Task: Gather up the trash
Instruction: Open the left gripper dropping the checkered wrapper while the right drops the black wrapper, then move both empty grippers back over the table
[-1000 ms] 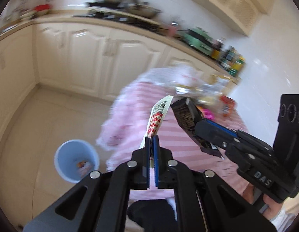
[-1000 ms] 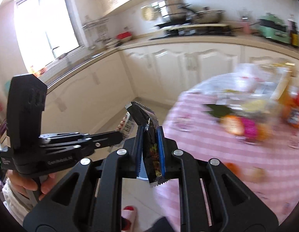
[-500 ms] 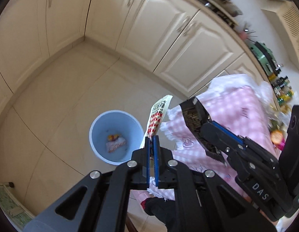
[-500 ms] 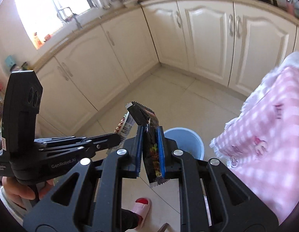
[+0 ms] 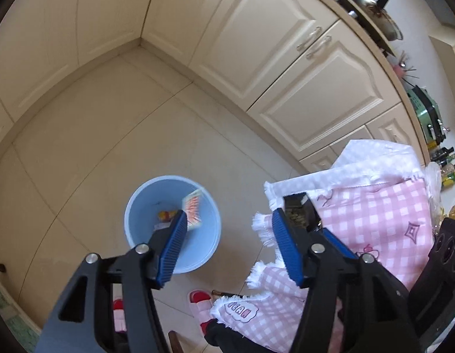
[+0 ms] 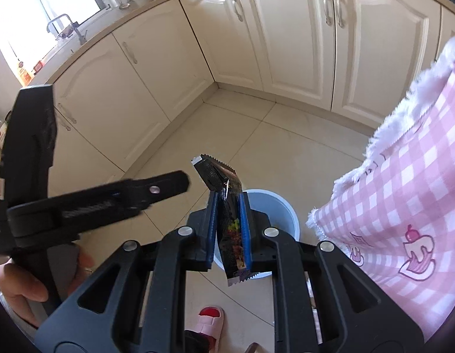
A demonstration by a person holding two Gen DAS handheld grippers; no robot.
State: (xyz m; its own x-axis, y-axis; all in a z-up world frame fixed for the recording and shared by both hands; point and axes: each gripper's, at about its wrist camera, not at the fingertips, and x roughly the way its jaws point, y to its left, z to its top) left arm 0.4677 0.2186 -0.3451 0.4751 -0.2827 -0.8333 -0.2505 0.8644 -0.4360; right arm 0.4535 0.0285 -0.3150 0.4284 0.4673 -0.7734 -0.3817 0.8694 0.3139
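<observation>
Cream-tiled kitchen floor (image 5: 115,135) below. Held upright lengthwise in the pinching right gripper (image 6: 229,229): dark wrapper (image 6: 227,206), over the blue bin (image 5: 172,223). Left gripper (image 5: 230,244) opening, emptied; red-and-white wrapper (image 5: 193,210), pinched a moment earlier, now tilted inside the bin among scraps.

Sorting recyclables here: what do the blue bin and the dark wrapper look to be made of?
The blue bin looks like smooth moulded plastic: even colour, thin rounded rim. The dark wrapper, pinched in the right hand-held gripper, looks like glossy printed film with zigzag-cut sealed ends; a foil lining cannot be told.
</observation>
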